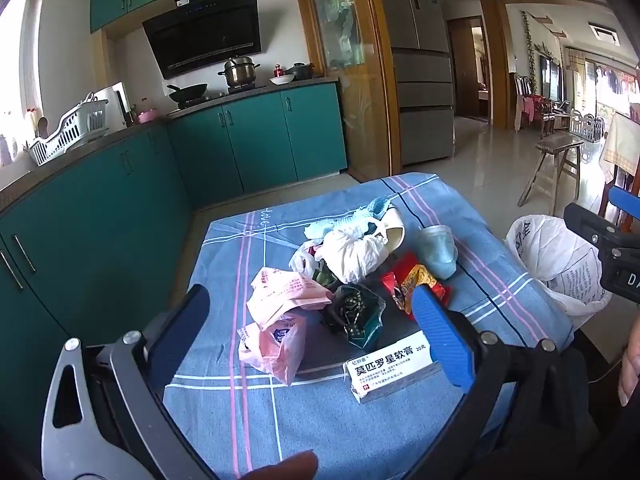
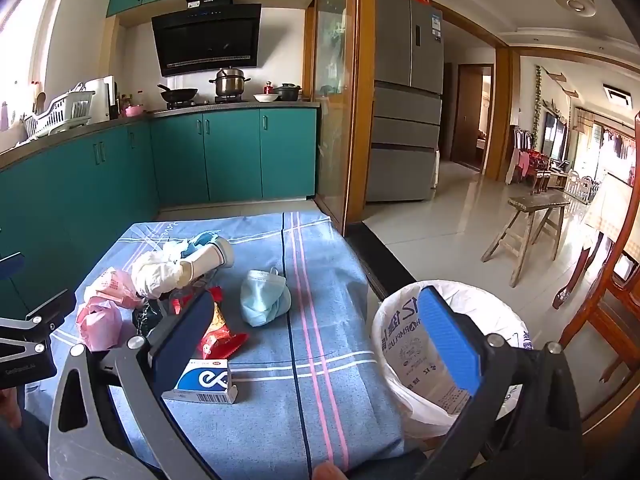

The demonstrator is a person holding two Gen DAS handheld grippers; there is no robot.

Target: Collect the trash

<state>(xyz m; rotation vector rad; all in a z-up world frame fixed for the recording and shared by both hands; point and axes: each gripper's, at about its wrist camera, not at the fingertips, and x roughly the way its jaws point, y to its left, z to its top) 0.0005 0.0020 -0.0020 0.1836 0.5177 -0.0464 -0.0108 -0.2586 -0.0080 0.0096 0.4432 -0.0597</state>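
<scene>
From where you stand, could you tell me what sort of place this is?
Most likely a home kitchen opening onto a living area: teal cabinets, a range hood above a stove with pots, and a fridge.

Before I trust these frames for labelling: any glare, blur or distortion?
Left wrist view: window blown out, cabinets bowed by fisheye, box print sharp. Right wrist view: window glares, right claw soft close up, bin bag text legible.

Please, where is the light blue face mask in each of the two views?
Left wrist: mask right of centre, behind the red wrapper.
Right wrist: mask at centre, lying alone on the cloth.
Shared landmark: the white bin bag, to the right of the table.
</scene>
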